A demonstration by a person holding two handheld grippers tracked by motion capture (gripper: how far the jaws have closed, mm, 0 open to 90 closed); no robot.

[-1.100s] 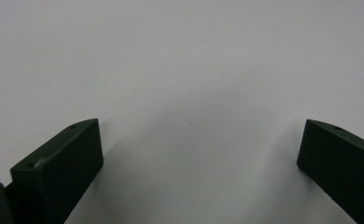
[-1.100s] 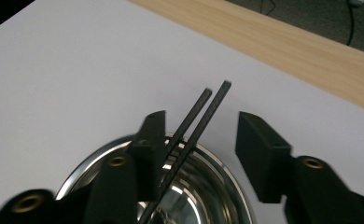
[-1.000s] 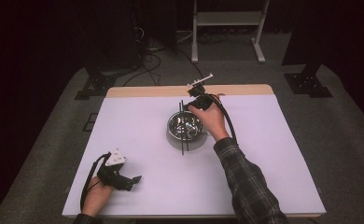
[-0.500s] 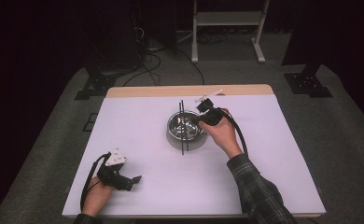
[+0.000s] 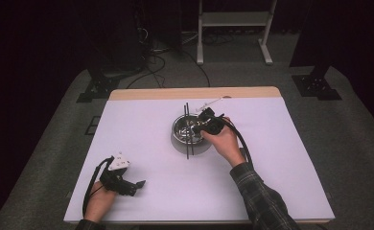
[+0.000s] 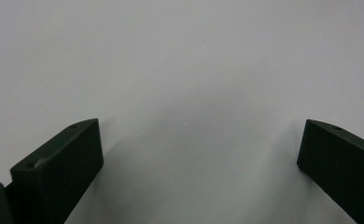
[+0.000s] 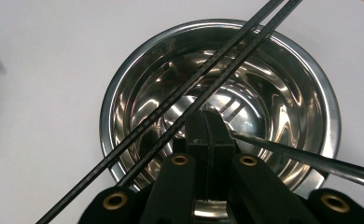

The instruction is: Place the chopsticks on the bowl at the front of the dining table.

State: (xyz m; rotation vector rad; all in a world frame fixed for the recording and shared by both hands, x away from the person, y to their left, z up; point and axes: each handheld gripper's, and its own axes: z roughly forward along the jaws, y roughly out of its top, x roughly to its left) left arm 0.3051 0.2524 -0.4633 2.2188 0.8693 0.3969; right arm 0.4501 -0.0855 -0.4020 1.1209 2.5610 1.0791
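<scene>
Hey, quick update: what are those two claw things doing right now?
Left gripper open, resting on the table. Right gripper shut on a thin rod over the steel bowl. Two chopsticks across the bowl.

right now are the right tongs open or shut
Shut: in the right gripper view the right tongs have both jaws pressed together above the steel bowl, gripping a thin dark rod.

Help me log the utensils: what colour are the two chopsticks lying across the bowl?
Black; the chopsticks show best in the right gripper view, across the bowl.
</scene>
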